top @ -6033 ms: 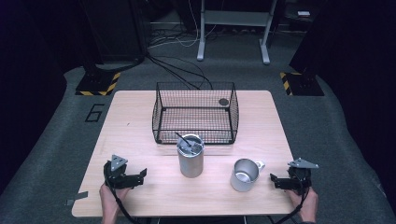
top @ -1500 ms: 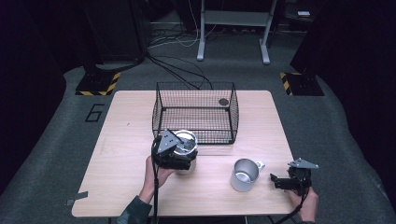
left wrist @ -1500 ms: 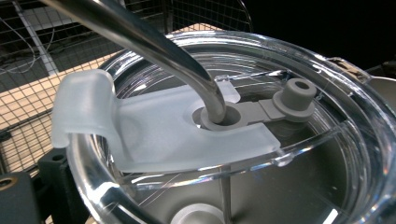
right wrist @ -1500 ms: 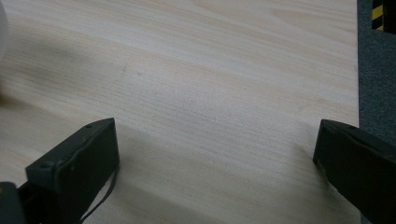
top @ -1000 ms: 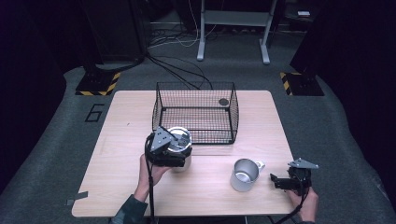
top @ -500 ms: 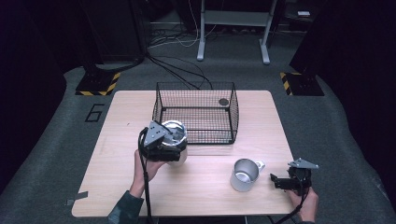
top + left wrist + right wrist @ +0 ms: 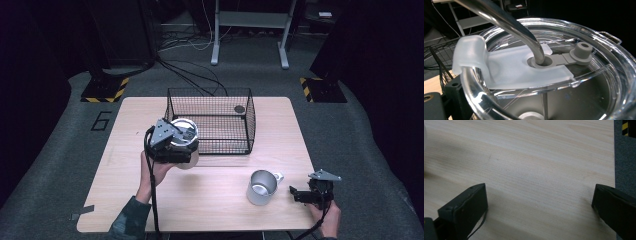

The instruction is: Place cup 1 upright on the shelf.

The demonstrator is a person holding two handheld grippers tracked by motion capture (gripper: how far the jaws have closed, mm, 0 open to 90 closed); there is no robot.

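One pale wooden table [image 7: 210,200], dark room.

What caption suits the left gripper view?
Close on a tumbler's clear lid, a metal straw through its hole.

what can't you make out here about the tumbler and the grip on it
- Left gripper jaws: high view, the gripper's own body and the tumbler cover them; the grip is unclear.
- Tumbler contents: left gripper view, glare on the clear lid hides them.
- Small dark thing in the wire basket: high view, too small to identify.
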